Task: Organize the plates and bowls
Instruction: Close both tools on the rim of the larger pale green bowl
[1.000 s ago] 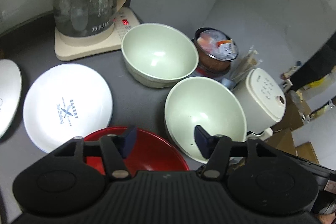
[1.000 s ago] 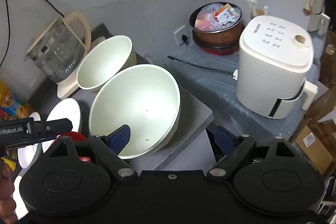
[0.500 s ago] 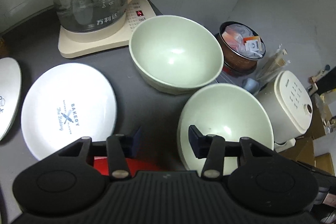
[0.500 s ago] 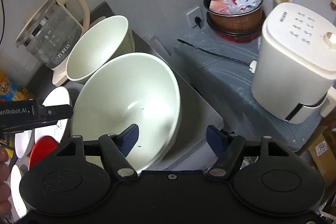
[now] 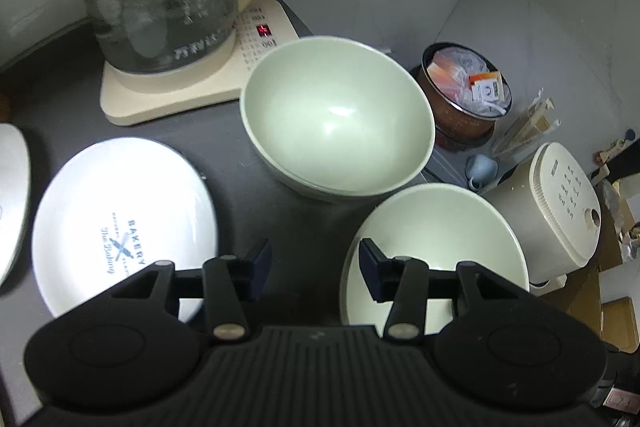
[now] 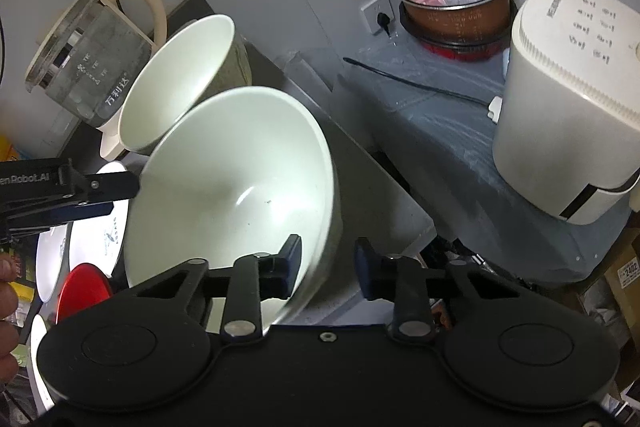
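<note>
At lower centre we see the right gripper (image 6: pixel 327 264), jaws apart, straddling the rim of the near pale bowl (image 6: pixel 236 183). The left gripper (image 5: pixel 312 265) hangs apart over the dark counter (image 5: pixel 240 163) between the bakery plate (image 5: pixel 120 223) and the second bowl (image 5: pixel 336 119).

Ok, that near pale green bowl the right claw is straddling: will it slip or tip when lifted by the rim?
The bowl looks rigid and glossy, so probably slippery. The right claw straddles one rim edge only, so it will likely tilt.
</note>
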`<state>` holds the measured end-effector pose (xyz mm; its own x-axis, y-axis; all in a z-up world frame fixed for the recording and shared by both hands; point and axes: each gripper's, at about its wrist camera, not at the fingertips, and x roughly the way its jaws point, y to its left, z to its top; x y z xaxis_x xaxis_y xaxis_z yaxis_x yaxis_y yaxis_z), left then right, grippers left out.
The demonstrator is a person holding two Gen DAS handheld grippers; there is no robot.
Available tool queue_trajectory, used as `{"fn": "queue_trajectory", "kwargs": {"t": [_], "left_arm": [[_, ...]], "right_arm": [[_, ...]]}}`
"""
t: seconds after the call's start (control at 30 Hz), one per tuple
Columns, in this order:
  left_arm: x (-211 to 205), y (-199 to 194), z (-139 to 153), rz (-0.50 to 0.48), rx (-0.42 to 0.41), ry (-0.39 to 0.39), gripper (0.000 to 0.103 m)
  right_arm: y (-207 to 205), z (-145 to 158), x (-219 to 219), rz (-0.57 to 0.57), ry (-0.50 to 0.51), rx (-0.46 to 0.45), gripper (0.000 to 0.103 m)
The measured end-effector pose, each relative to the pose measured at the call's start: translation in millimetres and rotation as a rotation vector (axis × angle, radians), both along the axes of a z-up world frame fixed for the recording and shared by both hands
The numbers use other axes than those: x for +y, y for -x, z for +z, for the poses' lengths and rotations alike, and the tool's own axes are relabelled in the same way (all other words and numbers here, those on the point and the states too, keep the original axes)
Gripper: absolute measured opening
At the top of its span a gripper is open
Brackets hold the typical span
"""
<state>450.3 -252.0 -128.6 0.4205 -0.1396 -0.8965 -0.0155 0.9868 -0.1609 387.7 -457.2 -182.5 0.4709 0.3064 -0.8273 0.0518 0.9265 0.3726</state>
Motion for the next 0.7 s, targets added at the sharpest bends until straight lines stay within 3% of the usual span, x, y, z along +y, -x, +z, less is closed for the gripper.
{"fn": "queue_trajectory", "kwargs": {"t": [0.1, 0.2, 0.27, 0.43, 0.7], "left_arm": [[-8, -2, -10, -0.024, 0.028, 0.006, 0.047], [-13, -5, -23, -0.045, 0.063, 0.010, 0.030], [-15, -5, -29, -0.053, 0.086, 0.029, 0.012], [-16, 0, -20, -0.072, 0.045, 0.042, 0.012], [-2, 13, 18, -0.088, -0.036, 0.098, 0.012]], "right_arm": [[1, 0, 0, 0.005, -0.015, -0.007, 0.024], [1, 1, 3, 0.011, -0.010, -0.015, 0.020], [1, 2, 4, 0.014, -0.004, -0.019, 0.020], [7, 13, 5, 0.009, 0.015, -0.070, 0.020], [18, 49, 9, -0.003, 0.016, -0.162, 0.020]]}}
